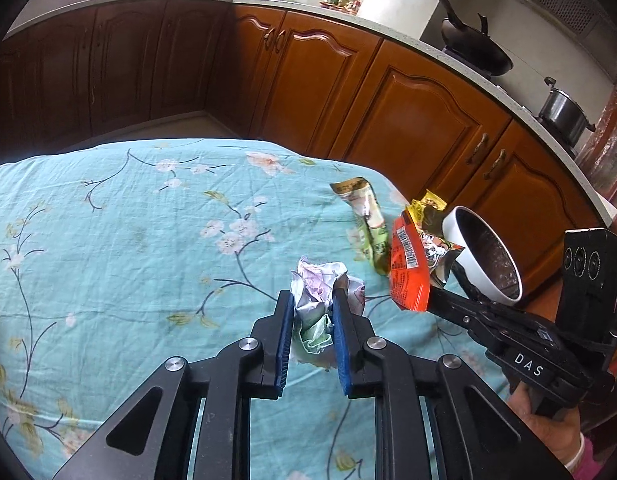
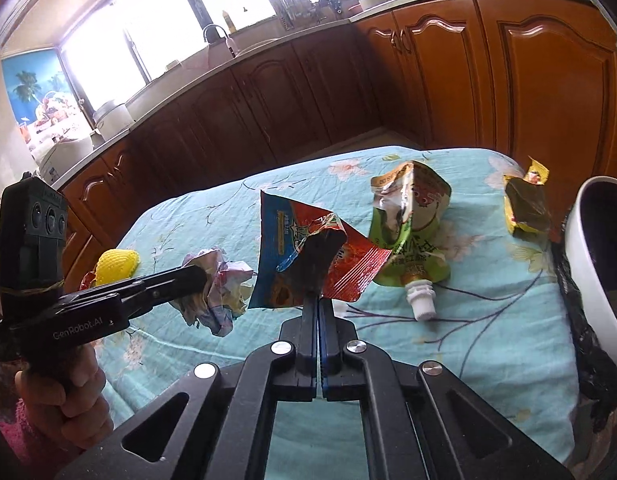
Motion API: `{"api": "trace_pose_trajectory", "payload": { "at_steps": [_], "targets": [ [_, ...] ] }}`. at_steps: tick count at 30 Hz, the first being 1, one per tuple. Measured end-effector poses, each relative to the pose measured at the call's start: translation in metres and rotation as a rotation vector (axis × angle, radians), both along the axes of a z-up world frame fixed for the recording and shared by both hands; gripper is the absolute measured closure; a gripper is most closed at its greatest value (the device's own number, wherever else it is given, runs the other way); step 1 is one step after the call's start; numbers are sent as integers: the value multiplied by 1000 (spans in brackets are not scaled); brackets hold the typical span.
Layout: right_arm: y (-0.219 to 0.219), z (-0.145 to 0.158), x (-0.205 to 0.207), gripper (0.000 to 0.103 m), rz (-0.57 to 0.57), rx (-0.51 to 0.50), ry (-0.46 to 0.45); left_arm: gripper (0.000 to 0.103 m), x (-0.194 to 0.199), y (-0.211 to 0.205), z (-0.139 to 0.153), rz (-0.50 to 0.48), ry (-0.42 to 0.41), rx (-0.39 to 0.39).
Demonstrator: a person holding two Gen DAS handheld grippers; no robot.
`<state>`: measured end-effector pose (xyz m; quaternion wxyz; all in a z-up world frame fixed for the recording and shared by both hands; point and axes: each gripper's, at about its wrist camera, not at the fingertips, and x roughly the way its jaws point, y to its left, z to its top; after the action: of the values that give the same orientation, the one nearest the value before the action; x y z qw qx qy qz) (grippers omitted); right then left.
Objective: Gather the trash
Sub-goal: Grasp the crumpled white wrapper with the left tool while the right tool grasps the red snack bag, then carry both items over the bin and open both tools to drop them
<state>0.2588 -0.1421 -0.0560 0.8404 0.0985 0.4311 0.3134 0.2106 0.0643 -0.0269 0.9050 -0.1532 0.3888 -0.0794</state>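
In the left wrist view, my left gripper (image 1: 313,295) is shut on a crumpled paper ball (image 1: 316,280), held just above the teal floral tablecloth (image 1: 128,240). My right gripper (image 2: 318,300) is shut on a red and blue snack wrapper (image 2: 300,248), which hangs lifted off the cloth. The same wrapper (image 1: 408,276) shows in the left wrist view, pinched by the right gripper (image 1: 433,293). A green spouted pouch (image 2: 412,232) and a yellow-brown wrapper (image 2: 526,204) lie on the cloth. A white bin (image 2: 592,264) with a black liner stands at the right edge.
A yellow foam net (image 2: 116,266) lies at the cloth's left side. Wooden kitchen cabinets (image 1: 420,120) run behind the table, with a wok (image 1: 476,48) and a steel pot (image 1: 564,112) on the counter. A hand (image 2: 64,400) holds the left gripper's handle.
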Motion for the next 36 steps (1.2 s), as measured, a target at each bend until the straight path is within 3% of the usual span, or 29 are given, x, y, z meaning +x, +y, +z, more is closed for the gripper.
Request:
{"api": "trace_pose_trajectory", "payload": {
  "at_steps": [18,36],
  "targets": [
    [-137,12,-25,103,-254,-49,-18,86,25,-103,12,-207,-29,12],
    [-203,2,-17,103,-367,-66,-6,85,68,-173,12,-297,-34,42]
  ]
}}
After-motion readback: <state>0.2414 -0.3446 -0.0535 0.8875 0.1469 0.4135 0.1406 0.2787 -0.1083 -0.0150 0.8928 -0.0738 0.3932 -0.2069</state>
